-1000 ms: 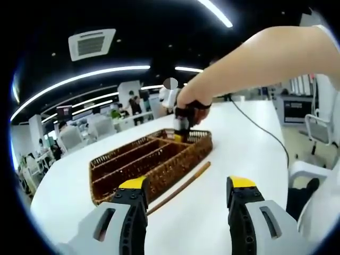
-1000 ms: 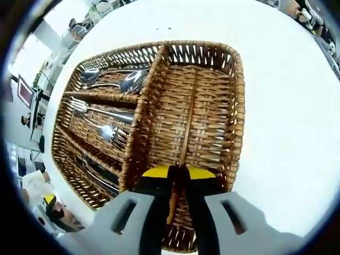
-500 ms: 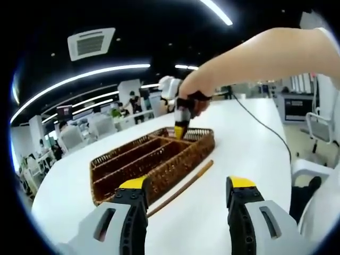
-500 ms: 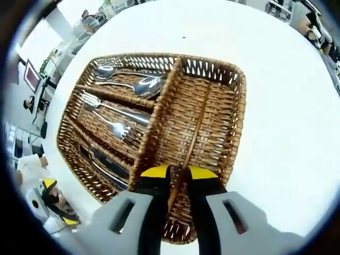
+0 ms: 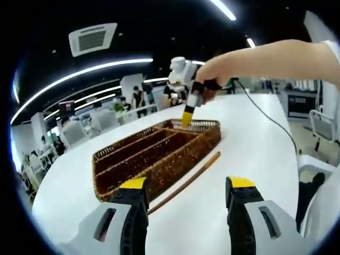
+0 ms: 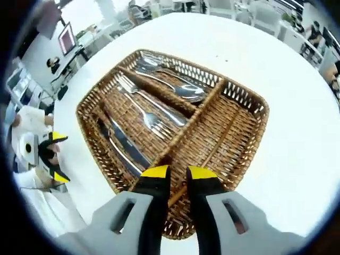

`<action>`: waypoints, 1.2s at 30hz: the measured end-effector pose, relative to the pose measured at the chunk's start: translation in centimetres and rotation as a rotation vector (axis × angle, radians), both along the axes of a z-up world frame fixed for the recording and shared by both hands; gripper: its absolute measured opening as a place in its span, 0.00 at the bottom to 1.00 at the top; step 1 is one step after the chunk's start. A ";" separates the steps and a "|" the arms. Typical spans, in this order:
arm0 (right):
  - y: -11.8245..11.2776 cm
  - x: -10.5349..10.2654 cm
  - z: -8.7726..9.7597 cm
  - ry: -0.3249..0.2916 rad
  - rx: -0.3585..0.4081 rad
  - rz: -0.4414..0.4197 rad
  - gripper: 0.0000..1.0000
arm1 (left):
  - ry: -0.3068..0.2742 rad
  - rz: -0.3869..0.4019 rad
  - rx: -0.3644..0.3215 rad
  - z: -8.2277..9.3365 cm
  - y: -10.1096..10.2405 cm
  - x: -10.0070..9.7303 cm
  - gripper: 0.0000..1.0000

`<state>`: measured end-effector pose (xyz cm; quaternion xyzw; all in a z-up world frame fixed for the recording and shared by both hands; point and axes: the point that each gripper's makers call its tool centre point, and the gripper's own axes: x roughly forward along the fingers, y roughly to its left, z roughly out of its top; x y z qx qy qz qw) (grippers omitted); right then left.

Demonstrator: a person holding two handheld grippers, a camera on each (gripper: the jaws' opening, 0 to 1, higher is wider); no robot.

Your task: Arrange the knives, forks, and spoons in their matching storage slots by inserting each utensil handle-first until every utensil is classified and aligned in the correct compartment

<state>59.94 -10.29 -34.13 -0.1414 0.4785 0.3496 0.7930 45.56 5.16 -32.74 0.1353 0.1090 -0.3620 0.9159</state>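
Observation:
A brown wicker tray (image 6: 249,101) (image 5: 175,164) lies on the white table. Its long slots hold spoons (image 6: 170,85), forks (image 6: 146,114) and knives (image 6: 125,149). A wooden chopstick (image 6: 220,141) lies slanted in the cross slot. My right gripper (image 6: 178,172) (image 5: 187,118) hovers above that slot, its jaws a thin slit apart and nothing hanging from them. A second chopstick (image 5: 186,183) rests on the table along the tray's near side. My left gripper (image 5: 188,183) (image 6: 57,156) stands open and empty just short of it.
The white table (image 5: 249,143) runs wide around the tray, with its edge at the right in the left gripper view. A black cable (image 5: 263,114) trails across it behind the tray. Chairs and people sit far behind.
My right gripper has lifted up and away from the cross slot, and the chopstick stays lying in the tray. The left gripper has held its place.

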 end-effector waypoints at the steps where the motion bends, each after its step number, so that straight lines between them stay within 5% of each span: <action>1: 0.1 0.0 0.0 -0.004 0.002 0.003 0.12 | 0.003 0.003 -0.001 -0.1 0.1 0.0 0.58; 25: 4.3 -3.8 3.4 -0.388 0.251 0.295 0.15 | 0.043 0.032 0.007 -1.5 1.3 1.1 0.56; 36: 5.6 -6.7 3.8 -0.492 0.352 0.402 0.16 | 0.060 0.034 -0.019 -1.9 1.1 1.1 0.54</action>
